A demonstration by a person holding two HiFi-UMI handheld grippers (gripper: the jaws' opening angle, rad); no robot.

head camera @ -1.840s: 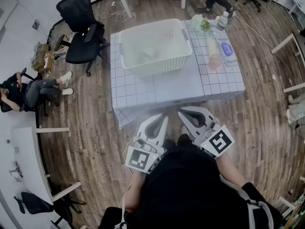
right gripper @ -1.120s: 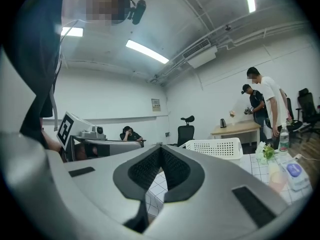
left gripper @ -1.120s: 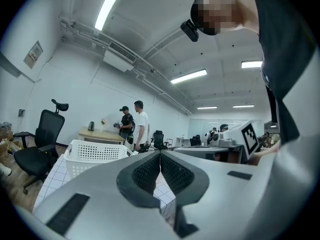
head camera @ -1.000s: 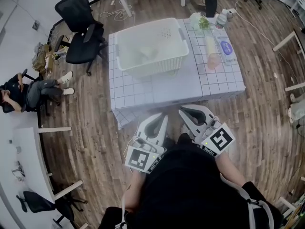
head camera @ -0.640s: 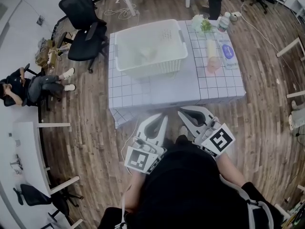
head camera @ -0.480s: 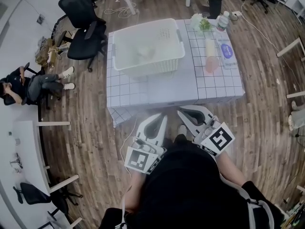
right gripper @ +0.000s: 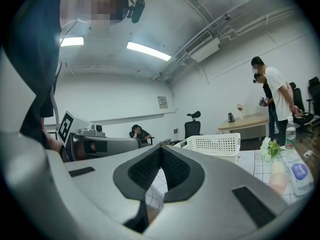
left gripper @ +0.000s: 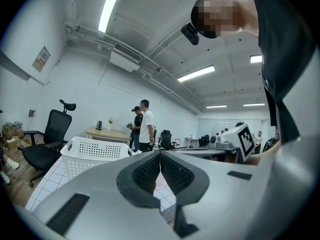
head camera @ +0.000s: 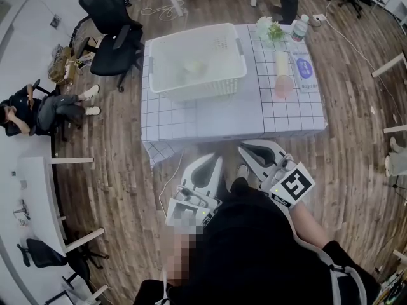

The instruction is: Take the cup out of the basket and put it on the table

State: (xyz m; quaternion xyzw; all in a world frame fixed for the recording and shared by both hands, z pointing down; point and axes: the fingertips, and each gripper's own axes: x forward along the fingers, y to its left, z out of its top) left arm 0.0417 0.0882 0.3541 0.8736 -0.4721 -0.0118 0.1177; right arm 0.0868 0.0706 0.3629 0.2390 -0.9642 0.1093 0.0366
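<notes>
Since a moment ago the table (head camera: 229, 116) has drifted a little left in your head view. Your left gripper (head camera: 218, 160) and right gripper (head camera: 243, 150) hang short of its near edge, both pinched shut on nothing. A grid cloth covers the table; plank floor (head camera: 114, 164) and a black chair (head camera: 114, 24) surround it. The cup (head camera: 194, 65) is a pale blur inside the basket (head camera: 197, 89). Only your gripper views show the ceiling lights (left gripper: 112, 6) and a standing person in a white shirt (left gripper: 146, 126).
</notes>
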